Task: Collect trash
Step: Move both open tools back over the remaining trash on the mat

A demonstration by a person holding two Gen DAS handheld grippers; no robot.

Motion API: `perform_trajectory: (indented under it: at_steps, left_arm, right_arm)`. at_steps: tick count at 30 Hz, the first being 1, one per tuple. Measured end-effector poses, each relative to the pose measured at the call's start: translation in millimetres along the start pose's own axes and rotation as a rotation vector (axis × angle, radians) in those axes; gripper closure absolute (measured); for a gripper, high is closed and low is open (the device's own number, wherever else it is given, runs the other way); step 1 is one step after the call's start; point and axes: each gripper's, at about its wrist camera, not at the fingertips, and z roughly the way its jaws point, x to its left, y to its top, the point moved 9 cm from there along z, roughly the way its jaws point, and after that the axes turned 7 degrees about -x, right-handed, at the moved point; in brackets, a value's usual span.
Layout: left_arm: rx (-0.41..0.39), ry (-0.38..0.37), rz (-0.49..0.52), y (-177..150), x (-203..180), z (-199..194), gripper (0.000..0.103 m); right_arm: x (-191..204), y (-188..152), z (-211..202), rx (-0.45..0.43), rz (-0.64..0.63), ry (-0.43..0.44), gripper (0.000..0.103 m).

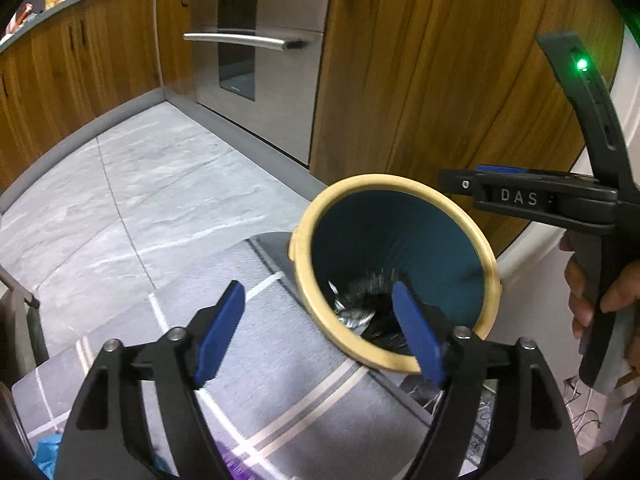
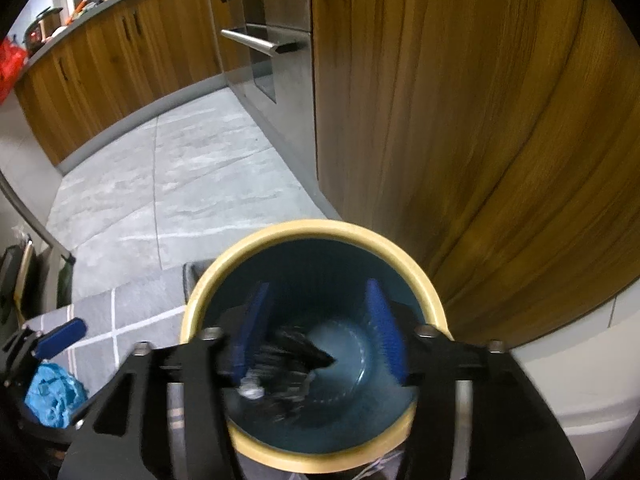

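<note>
1. Trash, a dark crumpled wad with a small silvery bit at its edge, lies at the bottom of the bin, and no pad touches it, so I judge it has been dropped in
2. Your right gripper hangs straight over the bin's mouth with its blue pads spread wide and nothing between them; that stance suits a release, since anything let go there falls inside the rim
3. Your left gripper is also spread, empty, tilted down toward the near side of the bin; one pad crosses the rim in its own view while the other stands over the rug
4. You have the bin standing on the rug's edge, just beside the wooden cabinet and near the oven, so both hands can reach it from the same side
5. How the trash looks: black, glossy and creased like thin plastic film, blurred in the right wrist view, with shiny foil-like scraps showing in the left wrist view
6. The bin is teal and ribbed inside with a pale cream rim, mostly empty
7. A crumpled blue bag lies low on the left near your left gripper; I judge it a likely next pick, though I cannot tell whether it counts as trash
</note>
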Motion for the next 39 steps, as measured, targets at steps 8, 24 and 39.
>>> perform_trajectory:
  at_steps: [8, 24, 39]
  left_arm:
    - [-0.067, 0.050, -0.022, 4, 24, -62, 0.006]
    - [-0.129, 0.137, -0.089, -30, 94, -193, 0.006]
    - [-0.162, 0.220, -0.141, -81, 153, -254, 0.006]
  right_arm:
    - [29, 13, -41, -0.109, -0.065, 0.041, 0.007]
    - [83, -11, -136, -0.213, -0.052, 0.085, 0.005]
    - [141, -43, -168, -0.166, 0.000, 0.170, 0.005]
